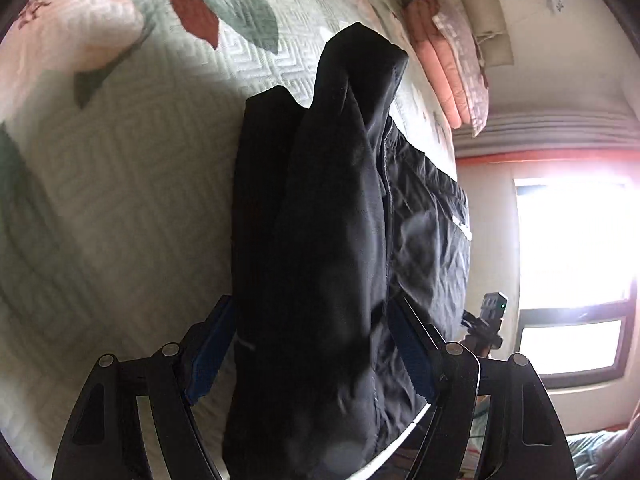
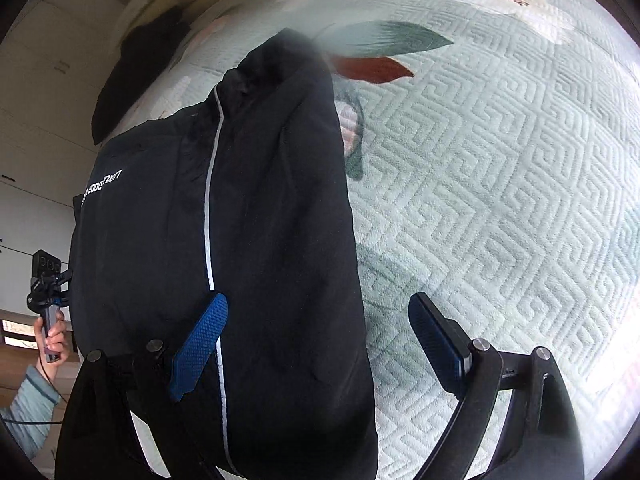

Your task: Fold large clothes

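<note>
A large black jacket (image 1: 320, 208) with a white zip stripe lies folded lengthwise on a quilted floral bedspread (image 1: 120, 160). In the left wrist view its near end bunches between the fingers of my left gripper (image 1: 312, 344), whose jaws stand wide apart around the cloth. In the right wrist view the jacket (image 2: 260, 220) lies over the left finger (image 2: 200, 344) of my right gripper (image 2: 320, 340). That gripper is open, and its right finger (image 2: 436, 340) stands over bare bedspread (image 2: 500, 200).
Folded pink and grey bedding (image 1: 452, 68) lies at the far edge of the bed by a wall. A bright window (image 1: 572, 264) is on the right. Another dark garment (image 2: 136, 68) lies at the far left bed edge. The person's hand holding the other gripper (image 2: 50, 320) shows at left.
</note>
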`<state>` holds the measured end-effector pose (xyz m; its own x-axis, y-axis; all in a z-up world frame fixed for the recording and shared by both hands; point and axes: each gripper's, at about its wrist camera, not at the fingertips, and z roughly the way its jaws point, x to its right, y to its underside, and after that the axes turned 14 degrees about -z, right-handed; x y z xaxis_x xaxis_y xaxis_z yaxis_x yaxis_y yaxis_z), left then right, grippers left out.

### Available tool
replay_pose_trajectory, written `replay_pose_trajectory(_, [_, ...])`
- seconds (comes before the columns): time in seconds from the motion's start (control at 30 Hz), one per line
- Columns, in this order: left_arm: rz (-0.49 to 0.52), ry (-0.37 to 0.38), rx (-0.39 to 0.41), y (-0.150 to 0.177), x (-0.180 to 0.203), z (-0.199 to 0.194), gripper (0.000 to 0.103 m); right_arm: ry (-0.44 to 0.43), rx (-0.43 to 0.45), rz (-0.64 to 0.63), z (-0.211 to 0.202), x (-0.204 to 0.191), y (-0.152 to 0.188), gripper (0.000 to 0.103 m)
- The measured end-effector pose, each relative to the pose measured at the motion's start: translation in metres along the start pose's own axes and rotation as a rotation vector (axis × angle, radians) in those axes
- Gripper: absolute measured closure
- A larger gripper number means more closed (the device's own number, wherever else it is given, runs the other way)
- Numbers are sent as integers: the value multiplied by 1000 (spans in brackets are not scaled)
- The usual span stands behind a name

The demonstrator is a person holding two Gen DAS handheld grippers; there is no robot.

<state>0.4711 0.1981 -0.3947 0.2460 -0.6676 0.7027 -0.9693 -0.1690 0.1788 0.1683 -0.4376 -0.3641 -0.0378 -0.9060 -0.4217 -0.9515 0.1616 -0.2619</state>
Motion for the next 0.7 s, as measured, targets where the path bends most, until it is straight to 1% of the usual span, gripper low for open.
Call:
replay_pose_trajectory(0.07, [0,14,-21,-2,-1,5,25,-39,-4,1,2,6,-2,9])
replay_pose_trajectory(0.27, [-49,78,-72,-12,-11,16,24,-150,-12,17,13,19,-5,9])
replay_pose_trajectory(0.43, [-80,140,-131,-18,-18,29,24,-292,30,53,12,31,6,7])
replay_pose_trajectory(0.6, [-71,204,-181,-20,-22,39,23,-487,49,92,17,49,18,7])
replay_pose_trajectory(0.63, [-76,216,-186,-20,-22,39,23,-511,49,93,17,49,19,7])
replay_pose_trajectory(0.7, [-88,230,-196,-21,-24,41,23,-523,43,78,18,47,17,6])
